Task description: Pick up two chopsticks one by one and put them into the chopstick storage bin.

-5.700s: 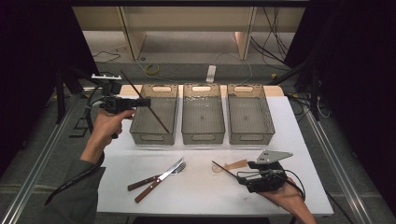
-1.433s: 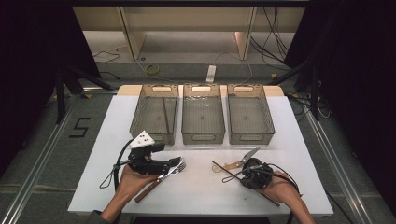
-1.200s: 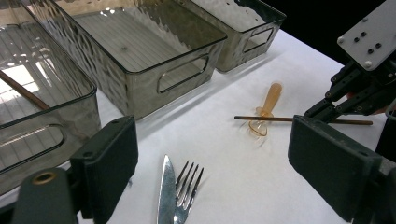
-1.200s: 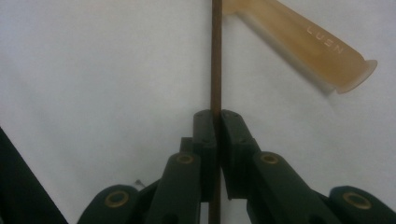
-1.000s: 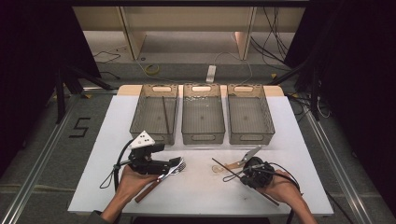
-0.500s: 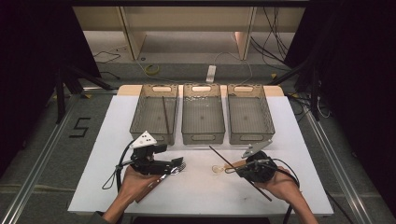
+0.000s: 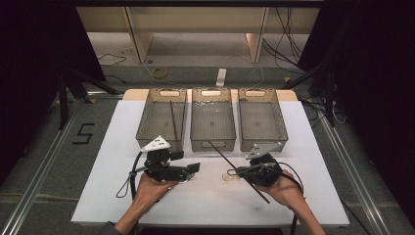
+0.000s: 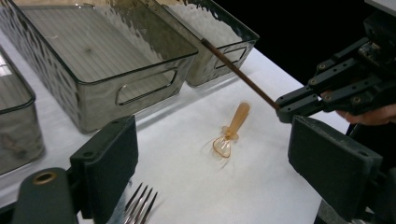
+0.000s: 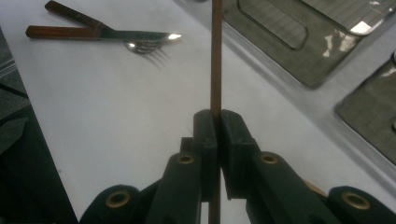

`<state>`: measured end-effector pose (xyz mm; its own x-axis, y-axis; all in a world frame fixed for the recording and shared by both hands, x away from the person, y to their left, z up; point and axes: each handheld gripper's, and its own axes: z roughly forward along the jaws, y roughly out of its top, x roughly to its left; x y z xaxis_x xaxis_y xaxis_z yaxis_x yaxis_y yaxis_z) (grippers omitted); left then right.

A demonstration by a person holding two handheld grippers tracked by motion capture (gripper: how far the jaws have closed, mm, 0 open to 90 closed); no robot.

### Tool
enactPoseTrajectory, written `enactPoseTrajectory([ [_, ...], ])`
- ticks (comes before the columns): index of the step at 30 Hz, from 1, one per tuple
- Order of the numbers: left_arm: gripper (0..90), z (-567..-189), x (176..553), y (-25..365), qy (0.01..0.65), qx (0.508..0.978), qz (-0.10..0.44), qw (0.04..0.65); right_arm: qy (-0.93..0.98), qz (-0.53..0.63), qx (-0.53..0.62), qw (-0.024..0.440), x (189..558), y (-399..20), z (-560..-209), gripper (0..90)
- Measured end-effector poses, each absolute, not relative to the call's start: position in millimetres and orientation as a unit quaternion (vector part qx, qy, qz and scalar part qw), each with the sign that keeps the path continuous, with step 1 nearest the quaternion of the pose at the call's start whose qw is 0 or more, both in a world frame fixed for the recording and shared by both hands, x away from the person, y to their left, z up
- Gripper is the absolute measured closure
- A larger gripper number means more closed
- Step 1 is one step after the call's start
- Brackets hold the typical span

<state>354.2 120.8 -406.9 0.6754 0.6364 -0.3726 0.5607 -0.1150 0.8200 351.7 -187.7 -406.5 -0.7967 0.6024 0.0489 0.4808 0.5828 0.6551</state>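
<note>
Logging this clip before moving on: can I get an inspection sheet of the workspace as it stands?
Surface: white table, bare in most places.
Job's things: dark chopstick clamped in the right gripper, lifted off the table; a second chopstick lies in the left bin; middle bin and right bin look empty.
Clutter: amber spoon on the table; fork and knife lie together.
Grippers: left gripper open above the fork tines, holding nothing.
Cables: one trails from each gripper; more on the floor behind.
Surroundings: dark curtains, wooden shelving behind.
</note>
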Motion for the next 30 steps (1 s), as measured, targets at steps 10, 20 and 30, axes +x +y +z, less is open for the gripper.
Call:
enactPoseTrajectory([
  [10, 15.9, -403.5, 359.5, 93.5, 0.388, 0.755, 0.019, 0.528, 0.885, 0.357, 0.286, 0.091, 350.1, -166.2, -404.9, 85.8],
  [20, 26.4, -411.5, 370.1, 87.6, 0.402, 0.747, -0.015, 0.529, 0.878, 0.38, 0.276, 0.09, 345.8, -153.2, -403.6, 85.8],
  [30, 50.7, -412.9, 369.2, 84.6, 0.397, 0.735, -0.049, 0.547, 0.876, 0.392, 0.266, 0.09, 342.4, -145.9, -401.5, 85.8],
])
